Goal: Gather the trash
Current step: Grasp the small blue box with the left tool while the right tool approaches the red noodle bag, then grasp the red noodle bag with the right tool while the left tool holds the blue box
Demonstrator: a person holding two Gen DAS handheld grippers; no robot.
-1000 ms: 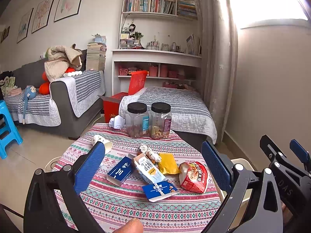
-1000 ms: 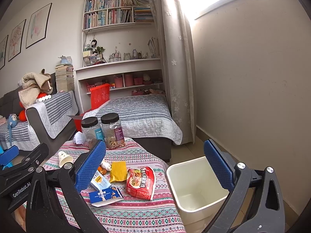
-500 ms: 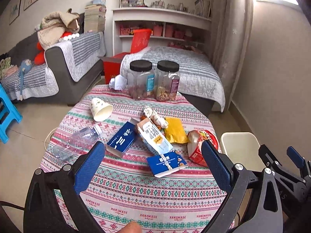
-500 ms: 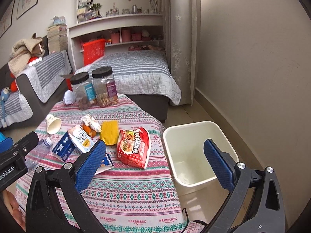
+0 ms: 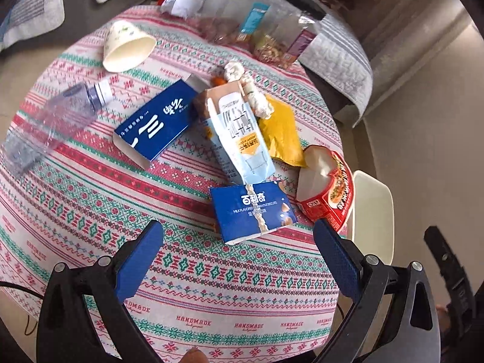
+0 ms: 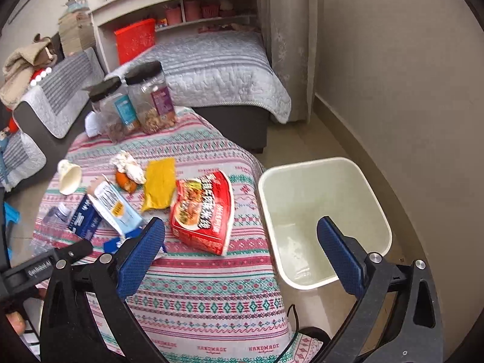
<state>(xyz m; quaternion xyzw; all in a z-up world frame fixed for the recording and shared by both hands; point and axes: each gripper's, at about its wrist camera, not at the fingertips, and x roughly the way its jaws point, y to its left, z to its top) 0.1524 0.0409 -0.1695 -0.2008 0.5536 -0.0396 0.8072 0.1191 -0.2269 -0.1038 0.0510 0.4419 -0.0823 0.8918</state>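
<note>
left gripper point(image 5: 239, 251) gaping empty above the blue biscuit box point(image 5: 252, 211) | right gripper point(image 6: 242, 242) gaping empty between red noodle packet point(image 6: 202, 208) and white bin point(image 6: 325, 220) | trash lying beside the biscuit box

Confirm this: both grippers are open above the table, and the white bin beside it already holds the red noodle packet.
Wrong on the packet. The right wrist view shows the red noodle packet lying on the table, and the white bin holds nothing visible. Both the left gripper and right gripper are open.
</note>
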